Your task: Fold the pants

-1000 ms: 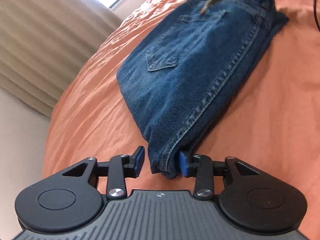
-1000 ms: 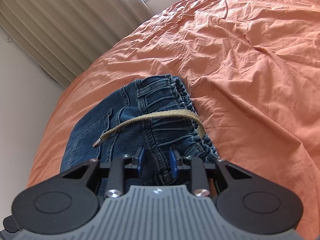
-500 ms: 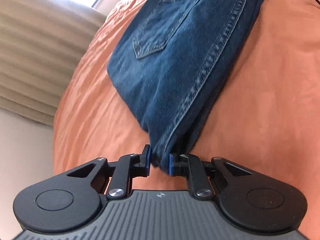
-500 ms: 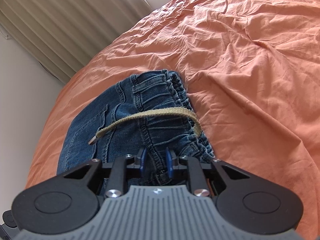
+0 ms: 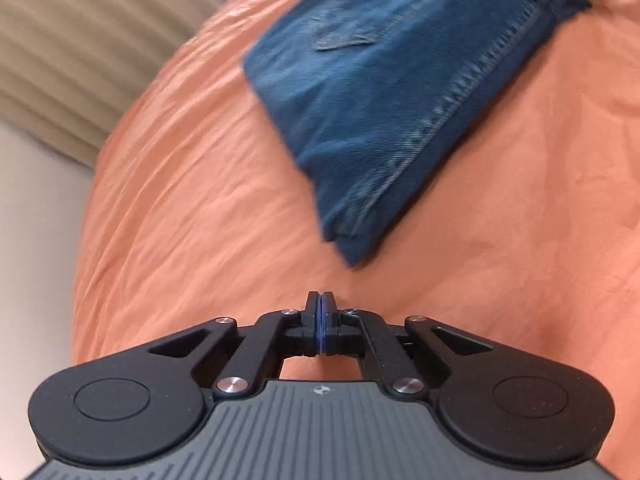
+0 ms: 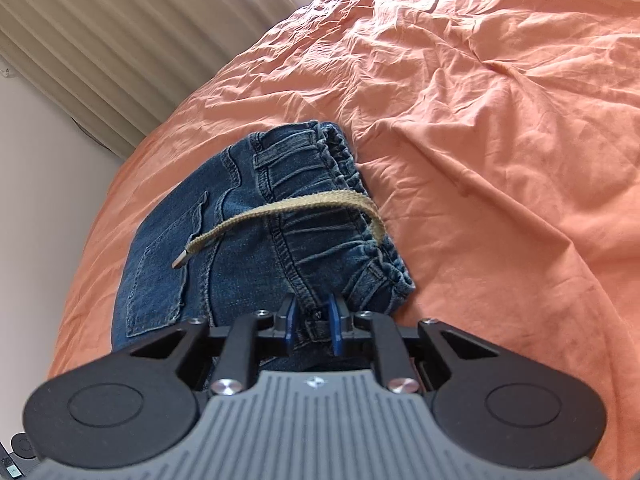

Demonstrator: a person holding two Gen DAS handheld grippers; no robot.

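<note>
Denim pants lie folded into a compact stack on the orange bed, the left gripper with jaws closed on nothing just clear of the stack's near corner, the right gripper with jaws narrowing around the waistband edge, so the next move appears to call for a final tidy or release.

My right gripper points down at folded blue jeans on a rumpled orange bedsheet, its blue-padded jaws, which have just been closing, pinching denim below the elastic waistband, where a tan drawstring arcs across, beige curtains behind.
</note>
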